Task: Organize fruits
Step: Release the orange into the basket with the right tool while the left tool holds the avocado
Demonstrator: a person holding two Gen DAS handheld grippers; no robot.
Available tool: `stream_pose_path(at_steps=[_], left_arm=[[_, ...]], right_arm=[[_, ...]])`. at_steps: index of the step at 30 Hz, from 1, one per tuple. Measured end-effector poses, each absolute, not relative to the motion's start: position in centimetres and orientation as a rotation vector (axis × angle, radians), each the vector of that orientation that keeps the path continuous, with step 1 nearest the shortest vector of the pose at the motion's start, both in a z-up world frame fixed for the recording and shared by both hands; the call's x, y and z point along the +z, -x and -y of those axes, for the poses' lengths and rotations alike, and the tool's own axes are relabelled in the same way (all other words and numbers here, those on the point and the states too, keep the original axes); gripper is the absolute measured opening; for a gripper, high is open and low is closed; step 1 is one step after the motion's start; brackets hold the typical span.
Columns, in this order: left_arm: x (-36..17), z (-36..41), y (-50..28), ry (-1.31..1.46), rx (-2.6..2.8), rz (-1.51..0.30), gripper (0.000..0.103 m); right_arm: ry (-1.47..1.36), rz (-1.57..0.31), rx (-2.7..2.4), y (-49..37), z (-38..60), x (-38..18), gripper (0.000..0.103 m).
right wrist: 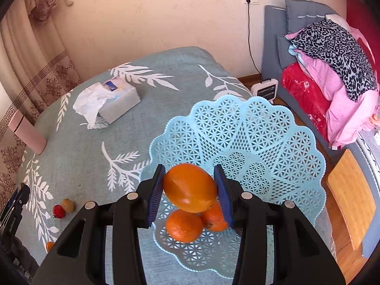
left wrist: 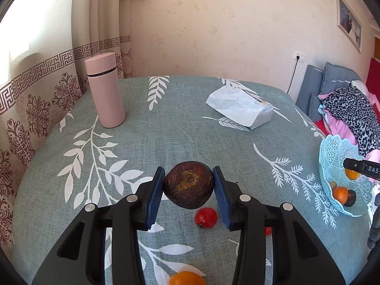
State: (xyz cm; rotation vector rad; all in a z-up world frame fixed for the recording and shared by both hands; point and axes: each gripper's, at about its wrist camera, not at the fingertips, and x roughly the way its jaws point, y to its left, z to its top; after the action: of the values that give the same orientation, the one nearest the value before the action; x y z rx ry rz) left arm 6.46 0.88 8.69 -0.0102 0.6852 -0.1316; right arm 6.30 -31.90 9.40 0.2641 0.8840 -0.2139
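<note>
Fruit in both grippers right now. Left gripper (left wrist: 189,185) is clamped on a dark wrinkled fruit (left wrist: 188,184), pads pressing both sides, held above the tablecloth (left wrist: 166,130). Right gripper (right wrist: 189,187) is clamped on a big orange (right wrist: 190,187), hanging over the blue lattice basket (right wrist: 273,147), which already has two oranges (right wrist: 184,225) in it at approx 6 o'clock of the held one.

Loose fruit left on the cloth: red fruit (left wrist: 206,217) at 5 o'clock below the dark one, another orange (left wrist: 186,279) at 6 o'clock by the frame edge. Right wrist view also shows a small brown fruit (right wrist: 68,205) at 9 o'clock.

Risks, my read:
- Orange let go from this height could bounce off the two below and roll out; the basket wall is shallow and flared.
- Basket sits near the table edge on the bed side, so a knock from either gripper may tip it off.
- Dark fruit is round and gripped only at its sides; a fast swing toward the basket (3 o'clock in left view) could make it slip.
- Both grippers heading for the basket together could collide.
</note>
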Motion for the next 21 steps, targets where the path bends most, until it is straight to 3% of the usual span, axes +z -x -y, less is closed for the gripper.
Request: stream_pose_path(at_steps=[7, 9, 10, 17, 21], left_arm=[[8.6, 0.3, -5.9, -0.019, -0.150, -0.680, 0.042], [8.5, 0.5, -5.8, -0.023, -0.152, -0.681, 0.042], [8.5, 0.5, -5.8, -0.025, -0.152, -0.682, 0.042], [8.4, 1.1, -5.4, -0.050, -0.149, -0.669, 0.042], [8.4, 1.5, -5.1, -0.070, -0.148, -0.656, 0.042]], right_arm=[[-0.296, -0.914, -0.240, -6.0, 33.3, 8.1, 0.045], [-0.300, -0.896, -0.245, -5.7, 33.5, 8.4, 0.061], [-0.300, -0.883, -0.249, -5.5, 33.5, 8.7, 0.063], [-0.295, -0.825, -0.255, -3.7, 33.8, 10.4, 0.064], [-0.286, -0.809, -0.255, -2.4, 33.7, 10.2, 0.069]])
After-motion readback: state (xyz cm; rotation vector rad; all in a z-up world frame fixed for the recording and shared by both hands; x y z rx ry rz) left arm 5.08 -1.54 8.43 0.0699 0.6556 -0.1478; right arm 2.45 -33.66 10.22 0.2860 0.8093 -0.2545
